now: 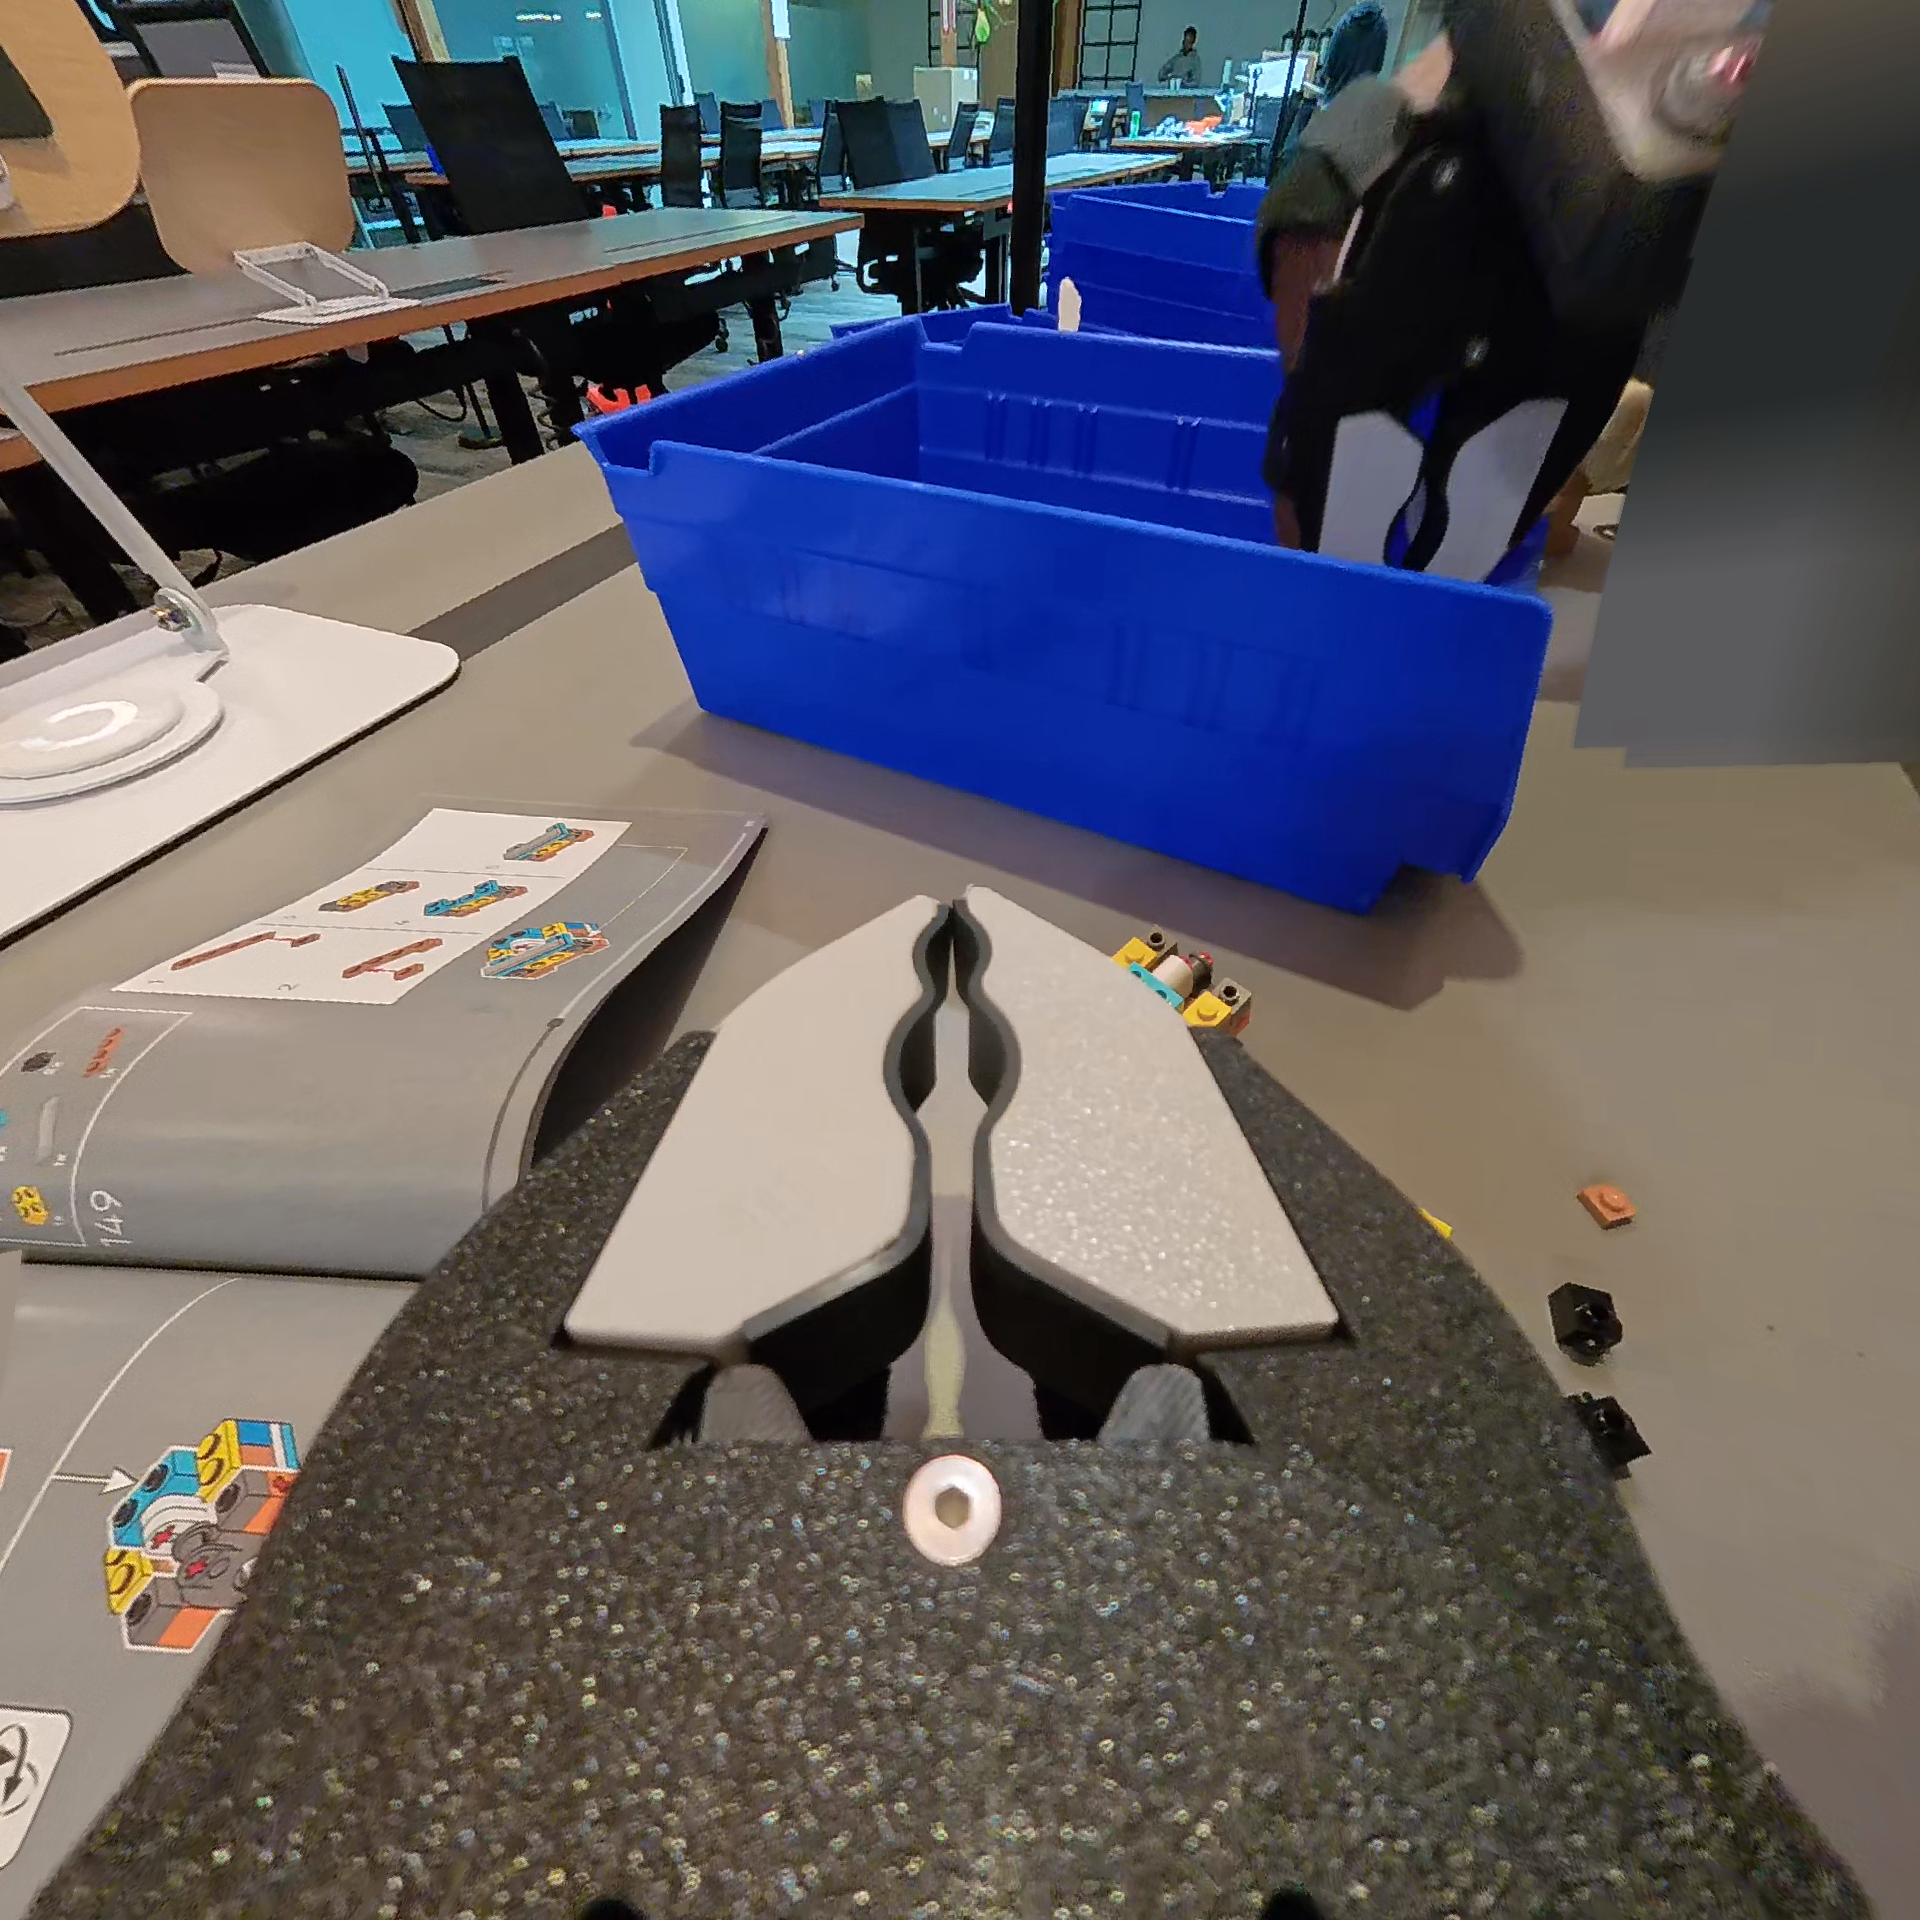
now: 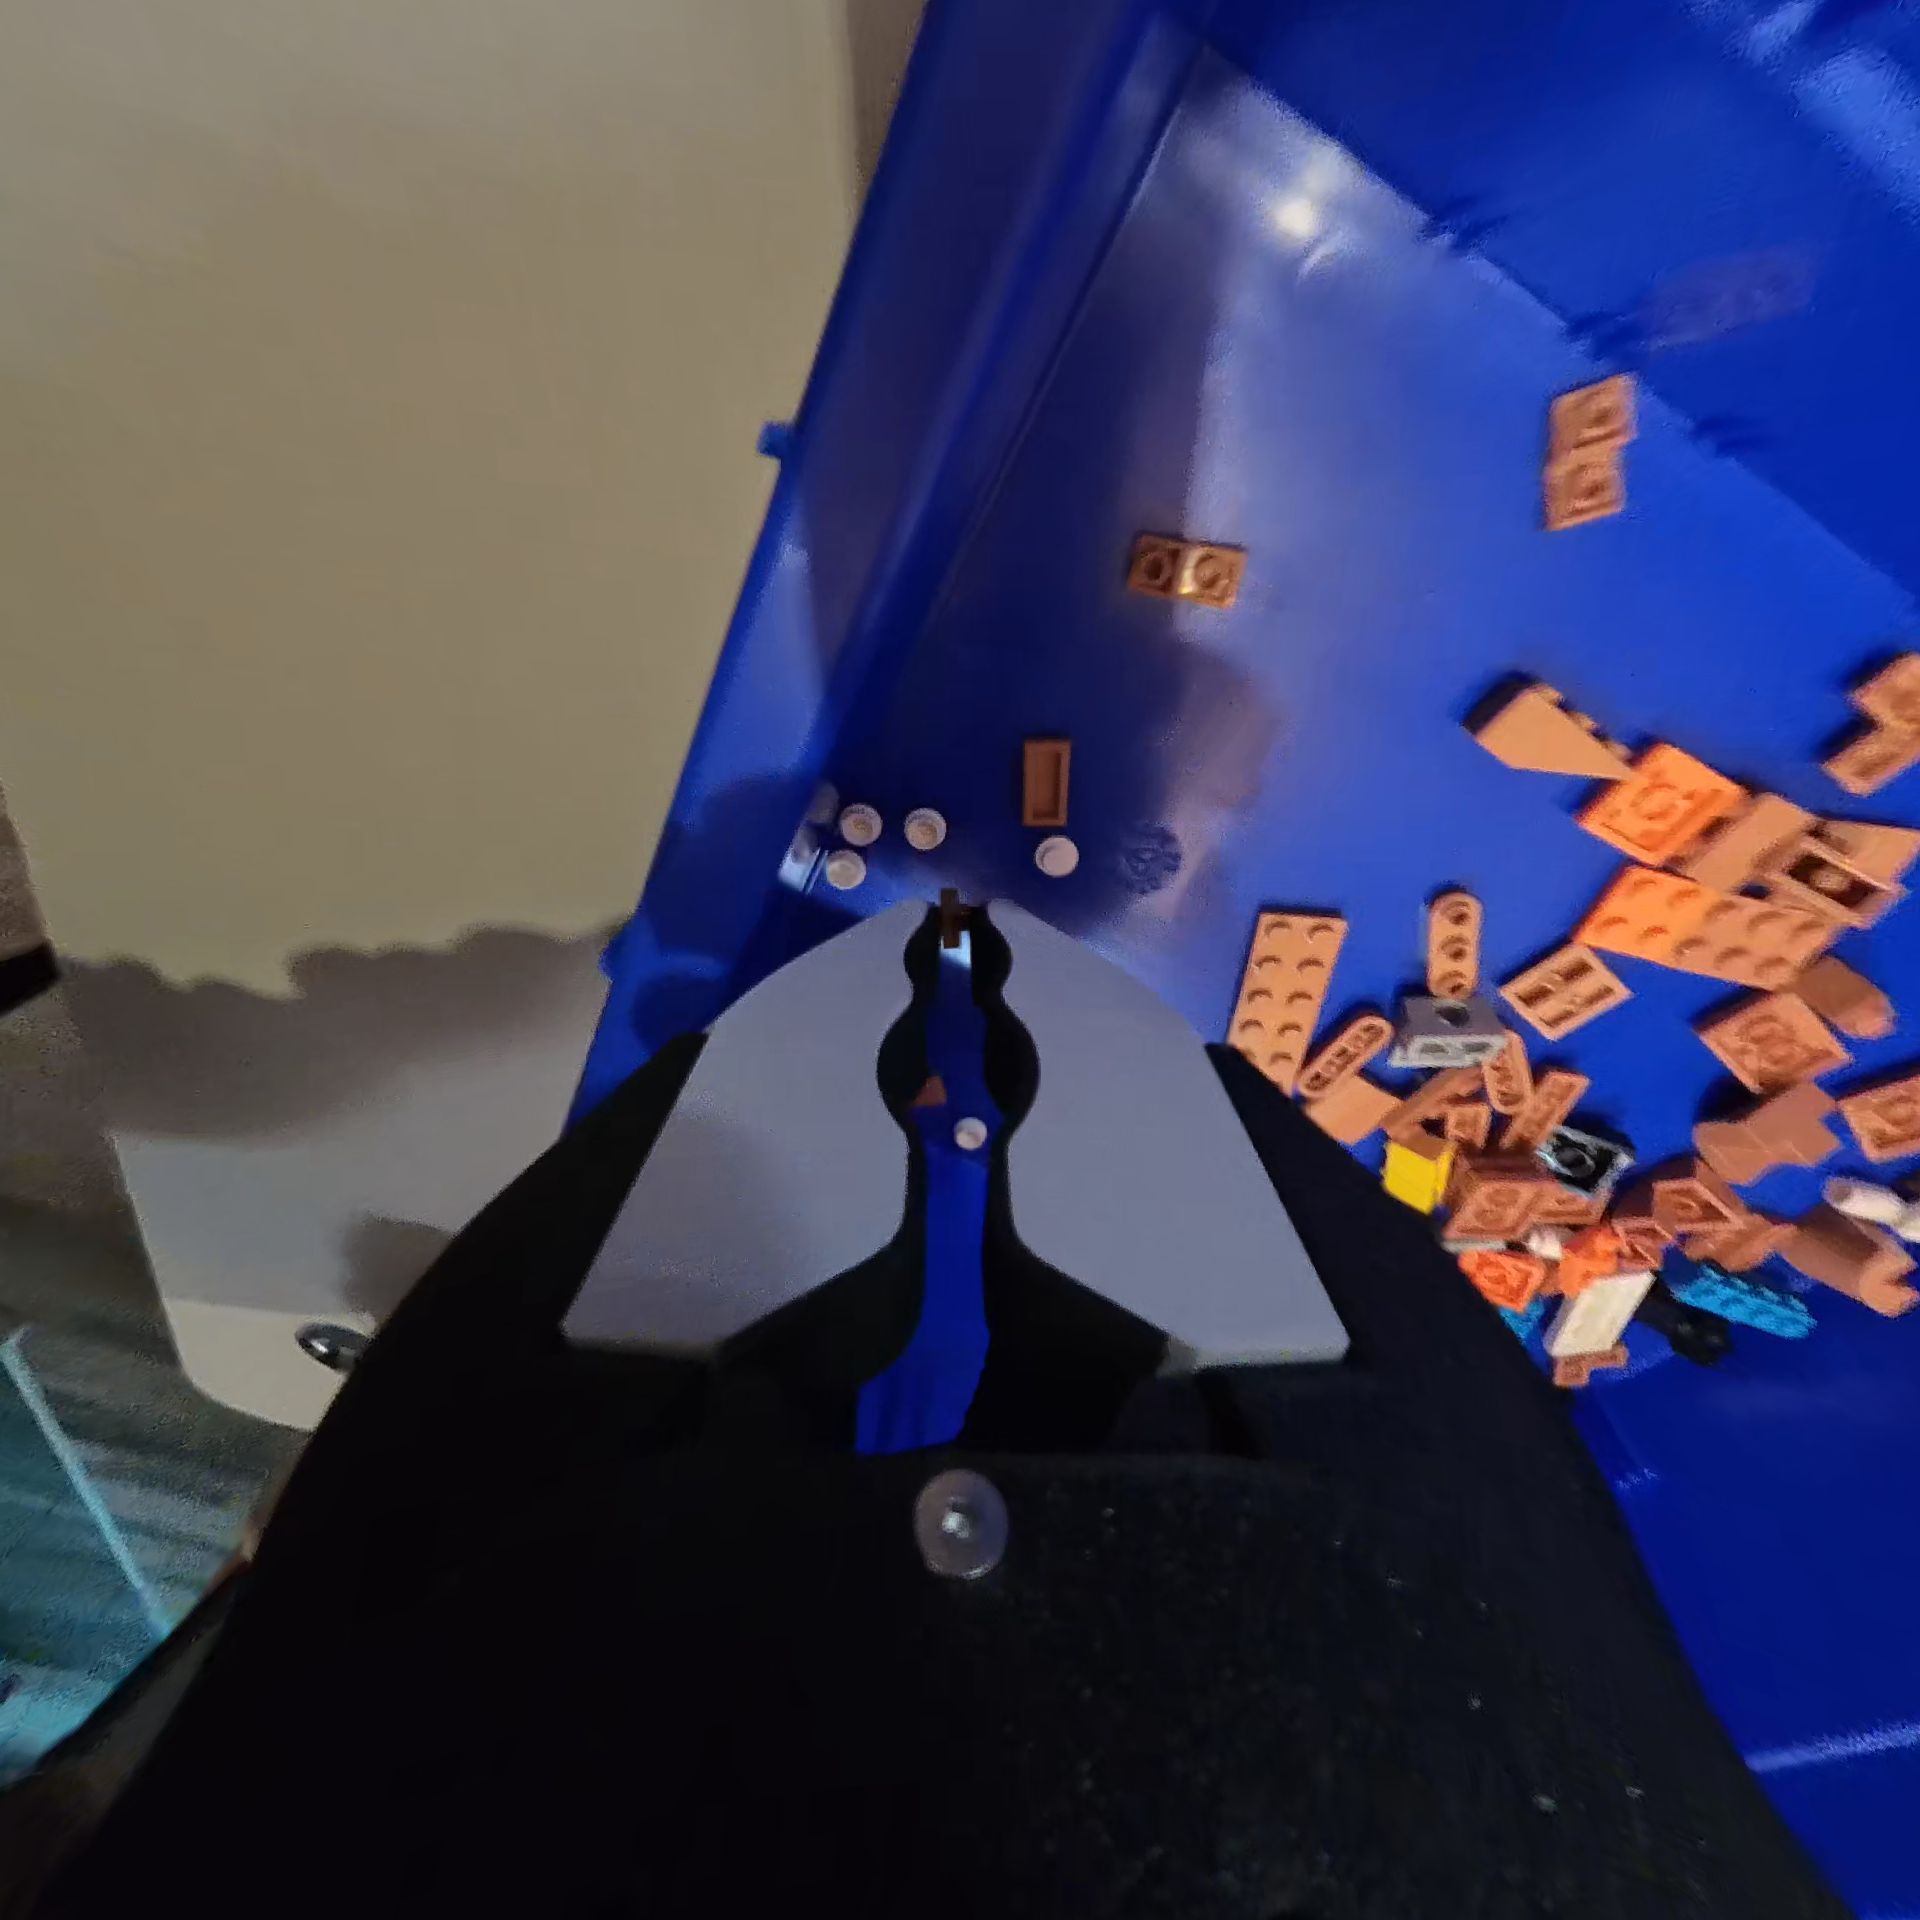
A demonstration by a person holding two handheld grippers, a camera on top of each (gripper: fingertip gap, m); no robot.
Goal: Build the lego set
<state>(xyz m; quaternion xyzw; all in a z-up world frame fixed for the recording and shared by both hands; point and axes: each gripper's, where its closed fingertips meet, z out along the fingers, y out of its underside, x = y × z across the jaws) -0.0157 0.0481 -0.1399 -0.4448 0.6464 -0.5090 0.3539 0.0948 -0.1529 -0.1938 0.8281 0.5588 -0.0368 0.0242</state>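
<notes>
Grey tabletop (image 1: 1558,1039) under closed, empty left tongs (image 1: 953,914); right tongs (image 2: 953,920) pinch a tiny brown piece (image 2: 951,925) inside the blue bin (image 2: 1351,727): light, rigid, slippery, best held edgewise.

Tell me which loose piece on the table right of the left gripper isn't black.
The small brown plate, farthest forward of the three. The two black pieces lie behind it, closer to the camera, beside the left gripper.

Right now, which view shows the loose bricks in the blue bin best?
Right wrist view: it looks into the blue bin at the heap of loose bricks. The left wrist view shows only the bin's outer walls, with the right hand-held gripper dipping in; the bricks are hidden.
</notes>
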